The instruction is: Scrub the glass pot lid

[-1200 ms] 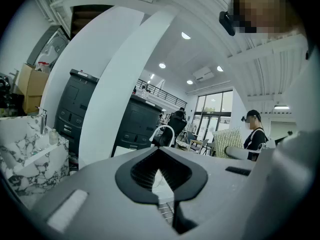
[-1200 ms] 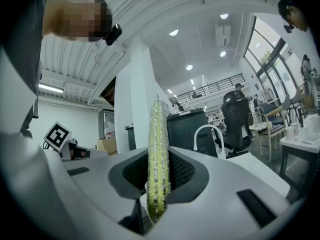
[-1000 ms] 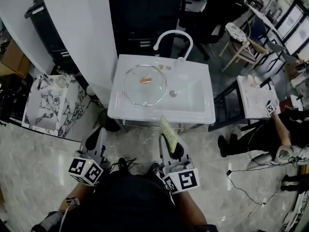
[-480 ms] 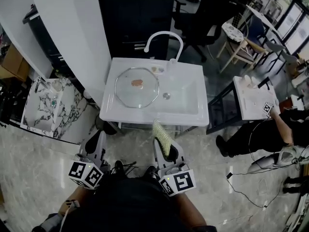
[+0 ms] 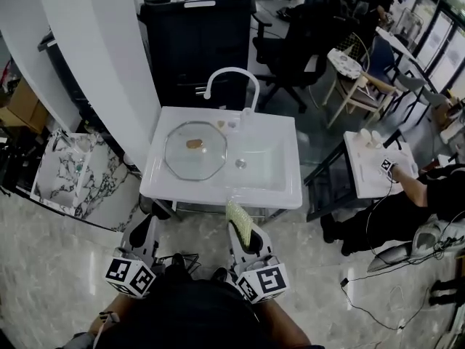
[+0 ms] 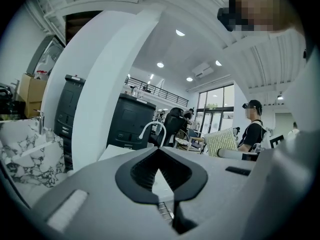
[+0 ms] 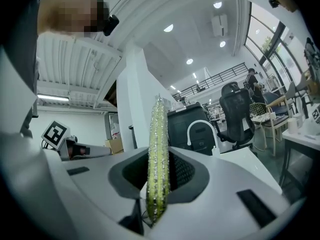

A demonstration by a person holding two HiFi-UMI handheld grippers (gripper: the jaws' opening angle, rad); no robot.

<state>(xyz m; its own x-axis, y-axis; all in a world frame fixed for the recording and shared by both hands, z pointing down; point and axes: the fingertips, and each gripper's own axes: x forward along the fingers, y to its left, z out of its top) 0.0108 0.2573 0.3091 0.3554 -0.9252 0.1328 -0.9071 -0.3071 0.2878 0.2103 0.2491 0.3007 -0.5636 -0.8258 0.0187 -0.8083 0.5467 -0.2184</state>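
Evidently this is the approach step: the right gripper [image 5: 244, 234] pinches a yellow-green scrub pad [image 5: 237, 219], while the left gripper [image 5: 145, 228] is pressed together on nothing. The glass pot lid [image 5: 195, 150] lies on the sink unit [image 5: 218, 189] at the pad's 11 o'clock, well apart. Next, the pad must be carried forward and down onto the glass.

Clothing: black top [image 5: 195, 313].
Left tongs [image 5: 144, 225]: grey shell, black pads, white cube bearing black square markers.
Right tongs [image 5: 248, 240]: alike.
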